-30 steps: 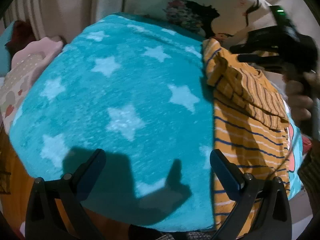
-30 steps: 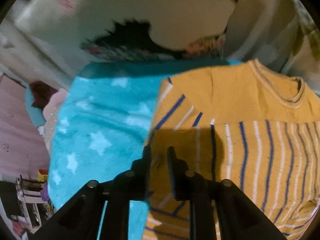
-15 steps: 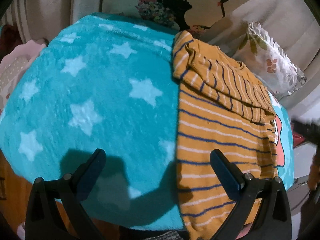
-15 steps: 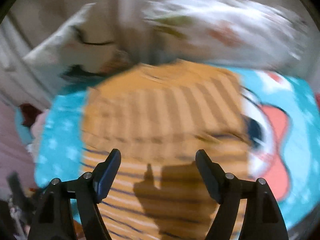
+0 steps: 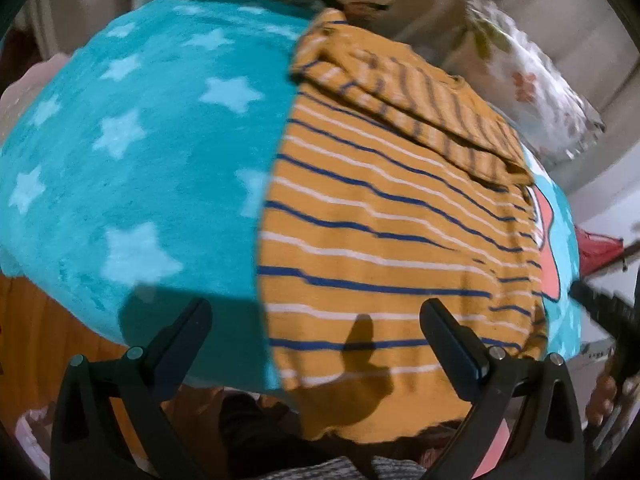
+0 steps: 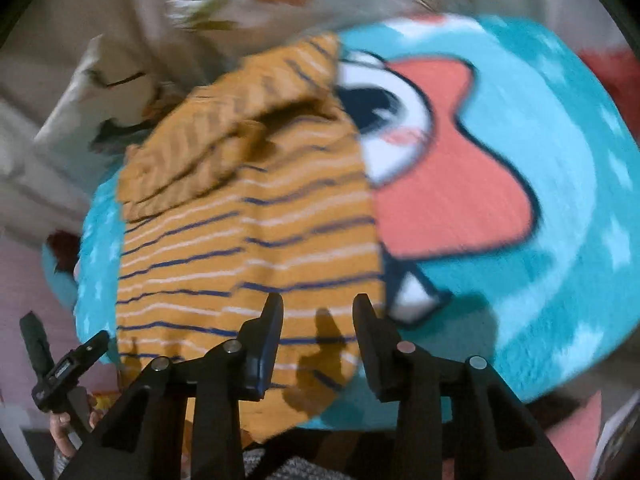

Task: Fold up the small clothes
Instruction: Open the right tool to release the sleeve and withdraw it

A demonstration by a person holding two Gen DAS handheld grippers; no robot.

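A small orange shirt [image 5: 380, 216] with blue and white stripes lies on a teal star-print blanket [image 5: 132, 152]. Its far part is folded over on itself, and its near hem hangs over the blanket's front edge. My left gripper [image 5: 316, 320] is open and empty, held above the shirt's near hem. In the right wrist view the shirt [image 6: 248, 216] lies left of centre. My right gripper [image 6: 318, 312] has its jaws partly apart with nothing between them, above the shirt's near right corner. The left gripper's handle [image 6: 60, 368] shows at the lower left there.
The blanket [image 6: 540, 280] bears a white, black and coral cartoon face [image 6: 440, 176] right of the shirt. Printed pillows [image 5: 536, 80] lean against the back. Pink cloth [image 5: 24, 84] lies at the far left. A wooden edge [image 5: 36, 320] shows below the blanket.
My right gripper let go of the shirt's folded part, opened, swung to the near right corner, then narrowed. My left gripper moved right, over the shirt's hem.
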